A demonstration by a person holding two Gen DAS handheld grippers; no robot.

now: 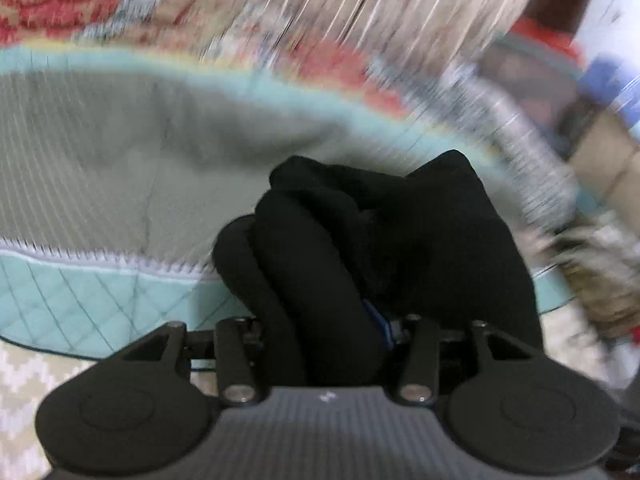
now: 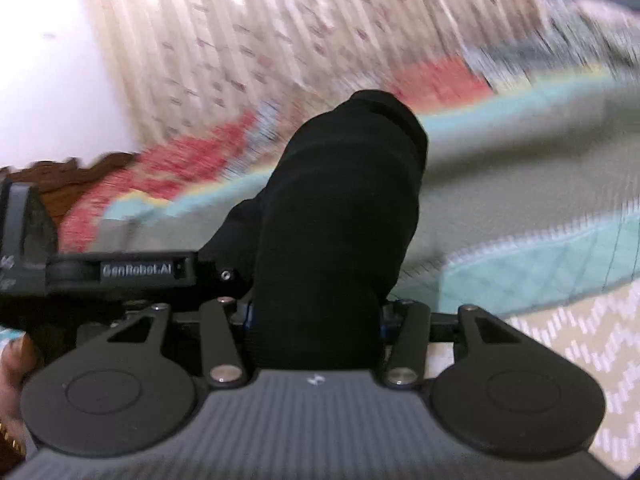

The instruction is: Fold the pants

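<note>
The black pants (image 1: 400, 220) hang bunched in a thick fold that fills the jaws of my left gripper (image 1: 328, 316). The cloth hides the fingers except for a strip of blue pad. In the right wrist view another thick roll of the black pants (image 2: 344, 200) rises from between the jaws of my right gripper (image 2: 316, 320), which is shut on it. The left gripper (image 2: 226, 276) shows close by on the left, its finger buried in the same cloth. Both grippers hold the pants above a grey-green quilt (image 1: 100, 152).
The quilt has a teal quilted border (image 1: 80, 292) and lies on a red floral bedspread (image 1: 60, 0). A pale patterned curtain (image 2: 260, 20) hangs behind. A chevron rug (image 2: 580, 340) covers the floor. A hand (image 2: 16, 368) grips the left tool. The background is motion-blurred.
</note>
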